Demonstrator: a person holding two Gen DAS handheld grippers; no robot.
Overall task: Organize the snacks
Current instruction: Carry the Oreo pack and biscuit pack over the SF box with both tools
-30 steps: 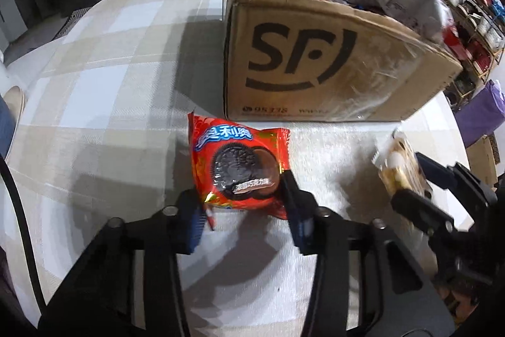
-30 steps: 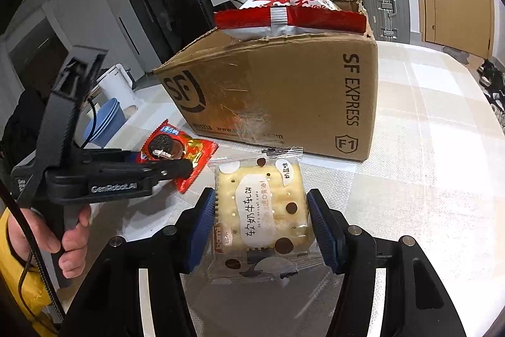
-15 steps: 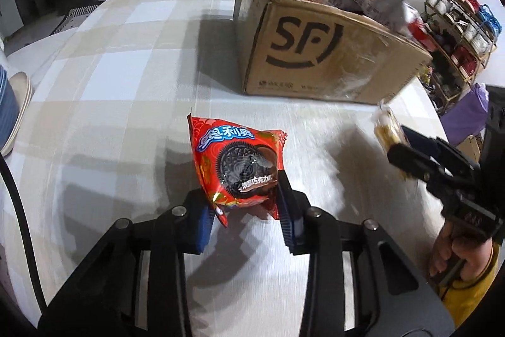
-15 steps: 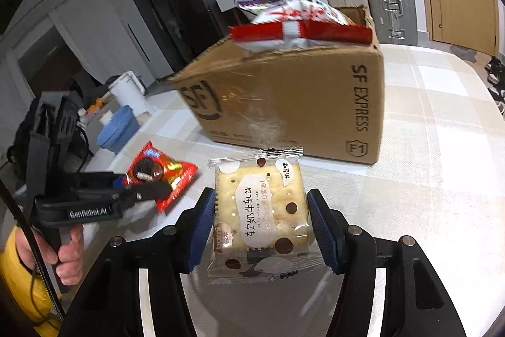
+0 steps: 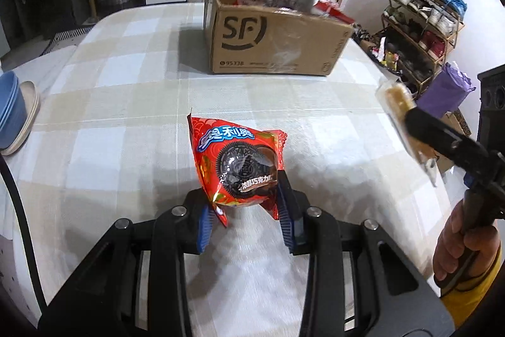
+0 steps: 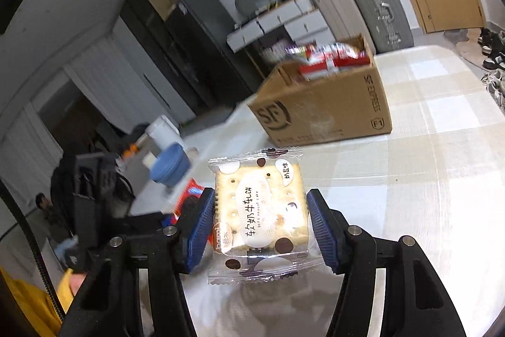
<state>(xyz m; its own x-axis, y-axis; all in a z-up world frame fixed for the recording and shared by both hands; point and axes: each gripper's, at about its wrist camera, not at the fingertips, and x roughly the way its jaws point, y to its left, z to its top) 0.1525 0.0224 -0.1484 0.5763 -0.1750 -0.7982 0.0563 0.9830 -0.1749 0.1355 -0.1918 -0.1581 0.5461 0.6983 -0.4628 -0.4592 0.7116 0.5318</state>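
Left wrist view, nearest: left tongs (image 5: 244, 212) clamped on red cookie packet (image 5: 240, 166), lifted clear of checked desk (image 5: 126, 103). Right wrist view: right tongs (image 6: 260, 225) pinching clear nougat cracker pack (image 6: 260, 212) by both side edges, also off the desk. Farther back, cardboard box (image 5: 271, 40) heaped with snacks. Likely mid-carry with both items. Next, probably: pick a spot for each, lower, release without crushing the contents.

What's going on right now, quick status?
Left tongs grip red cookie packet. Right tongs grip cracker packet. Cardboard box ahead, path clear.
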